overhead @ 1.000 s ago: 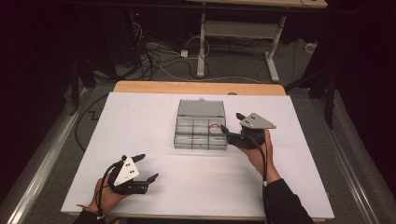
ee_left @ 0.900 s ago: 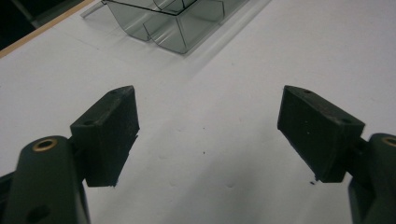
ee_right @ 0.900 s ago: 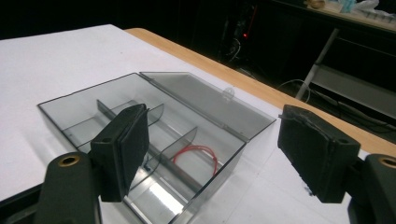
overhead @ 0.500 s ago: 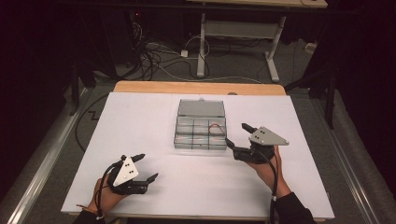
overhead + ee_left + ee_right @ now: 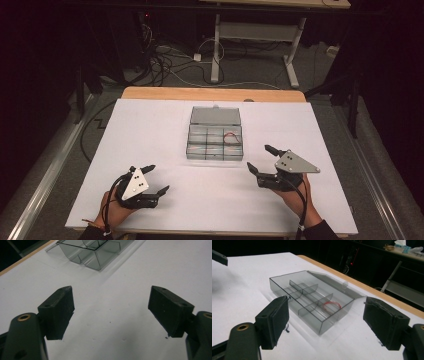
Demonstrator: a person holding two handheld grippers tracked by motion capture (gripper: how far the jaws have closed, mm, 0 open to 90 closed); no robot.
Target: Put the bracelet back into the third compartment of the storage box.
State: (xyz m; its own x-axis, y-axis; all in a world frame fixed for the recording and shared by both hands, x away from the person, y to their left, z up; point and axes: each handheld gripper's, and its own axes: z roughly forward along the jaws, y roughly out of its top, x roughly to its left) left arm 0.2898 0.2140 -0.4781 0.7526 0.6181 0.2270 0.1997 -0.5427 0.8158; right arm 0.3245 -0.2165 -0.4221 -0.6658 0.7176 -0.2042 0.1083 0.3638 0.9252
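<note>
1. So, the right gripper (image 5: 259, 157) is released. Its jaws have just been opening, they stand wide, and nothing sits between them. The clear compartment box (image 5: 215, 156) lies on the white table (image 5: 150, 130) just ahead of those jaws and a bit off to their left, not touching either pad.
2. The left gripper (image 5: 157, 178) is spread open too, with bare table between its jaws. The box is well ahead of them.
3. The box's lid (image 5: 216, 116) is flipped back flat on the side away from the jaws. A thin red loop (image 5: 230, 136) lies in one compartment, on the end of the box nearer the right jaws.
4. My read is that the right hand is between grabs. If the loop is next, I'd come in over that compartment with the jaws tipped down and one pad on each side of the loop. Close slowly, because it's thin and will slip out easily.
5. Keep the pads (image 5: 275, 320) off the divider walls or the whole box will skate on the table. The left gripper could steady the near wall.
6. The high view gives the layout: both hands, and how far each sits from the box.
7. The right gripper view shows the curved dividers and the little tab on the lid, which are mush from above.
8. The left gripper view catches just a corner of the box, far ahead of the jaws.
</note>
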